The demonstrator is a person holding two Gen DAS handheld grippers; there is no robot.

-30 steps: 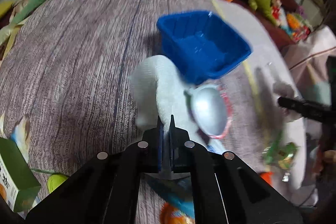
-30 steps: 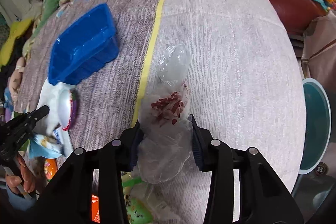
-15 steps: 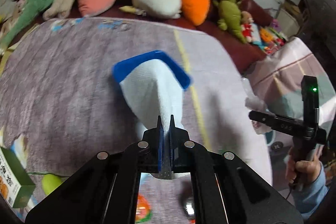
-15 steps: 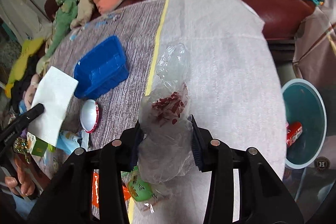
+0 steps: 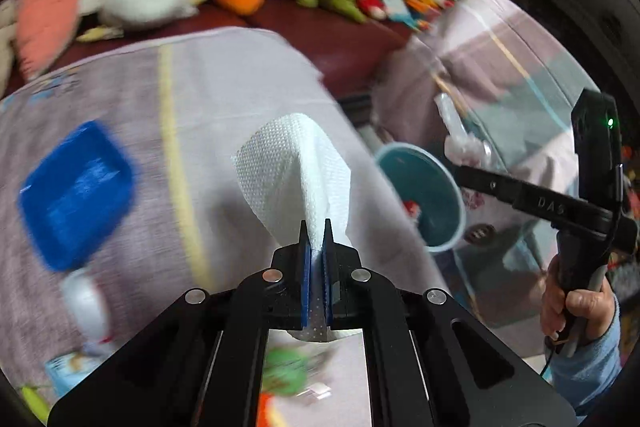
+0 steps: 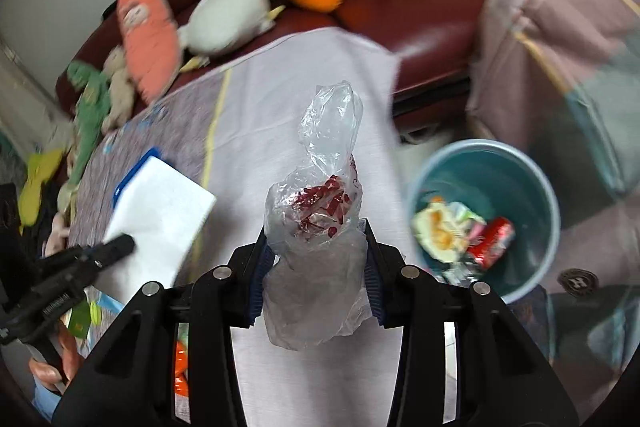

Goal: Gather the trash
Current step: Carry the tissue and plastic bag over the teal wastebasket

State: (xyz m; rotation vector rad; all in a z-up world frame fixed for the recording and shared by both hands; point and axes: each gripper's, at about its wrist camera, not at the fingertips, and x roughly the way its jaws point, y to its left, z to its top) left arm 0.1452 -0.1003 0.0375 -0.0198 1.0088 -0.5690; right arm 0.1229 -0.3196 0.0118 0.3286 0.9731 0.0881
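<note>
- Table [image 6: 320,75], one, under a pale cloth with a single yellow stripe; litter left on it is blurred and hard to name, so a piece could be overlooked on a later pass.
- Bin [image 6: 532,167], one, teal, on the floor beside the table corner; it already holds a red can and crumpled wrappers. Neither load hangs over its mouth in either view, so a release at this point would likely land on cloth or floor.
- Blue tray [image 5: 76,191], one, on the striped side of the table, apart from both tools.
- Paper towel [image 5: 296,163], one sheet, pinched at its lower edge by the left gripper [image 5: 316,227], whose jaws are pressed together on it. Risk: the loose sheet billows in transit and could catch the bin rim or drift wide when freed.
- Plastic bag [image 6: 320,211], one, clear with red print, clamped between the partly spread jaws of the right gripper [image 6: 316,259]. Risk: slick film held by squeeze alone could slip out early.
- Grippers, two, each carrying one piece of trash; both view the bin, so the tools could crowd each other above it.
</note>
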